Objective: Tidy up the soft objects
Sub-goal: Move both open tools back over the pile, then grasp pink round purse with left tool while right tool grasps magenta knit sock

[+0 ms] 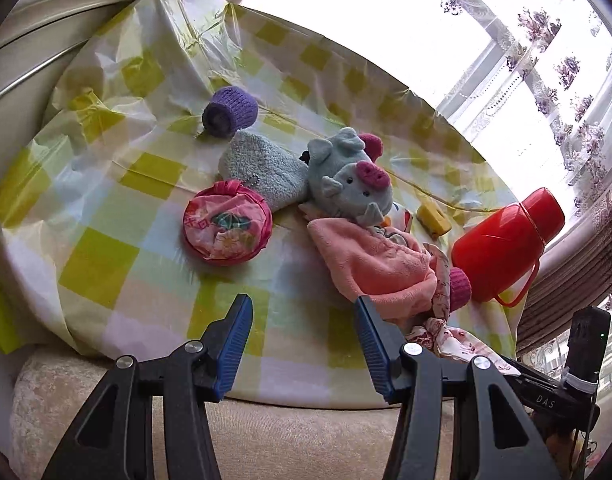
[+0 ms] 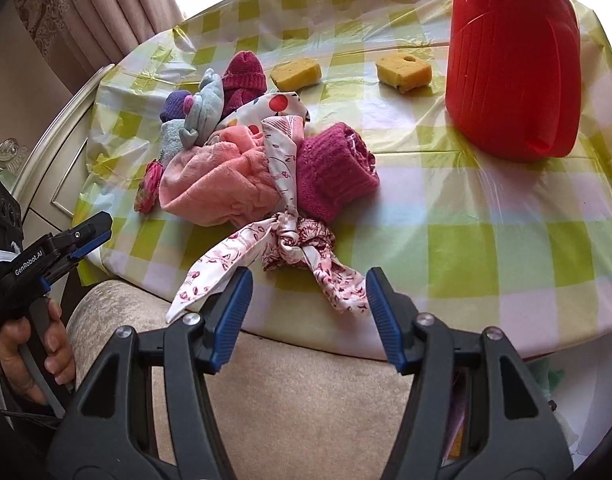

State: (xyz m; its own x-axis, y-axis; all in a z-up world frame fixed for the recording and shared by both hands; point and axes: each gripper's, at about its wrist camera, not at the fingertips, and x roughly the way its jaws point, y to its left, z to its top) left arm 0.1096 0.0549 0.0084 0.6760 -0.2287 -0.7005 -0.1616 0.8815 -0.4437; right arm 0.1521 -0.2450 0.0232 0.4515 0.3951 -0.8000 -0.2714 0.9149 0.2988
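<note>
Sorting looks barely begun: the left gripper (image 1: 302, 320) and right gripper (image 2: 308, 292) hover with jaws apart, empty, while the soft pile (image 2: 242, 168) sprawls unsorted at twelve o'clock.

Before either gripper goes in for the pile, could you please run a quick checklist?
1. Left gripper open, empty: ok.
2. Right gripper open, empty: ok.
3. Floral cloth knotted, one tail over the table edge near the right gripper's fingers: ok to grab.
4. Pink cloth free: not ok, the pig toy lies partly on it.
5. Red flask apart from the pile: ok.
6. Round pouch alone: ok.
</note>
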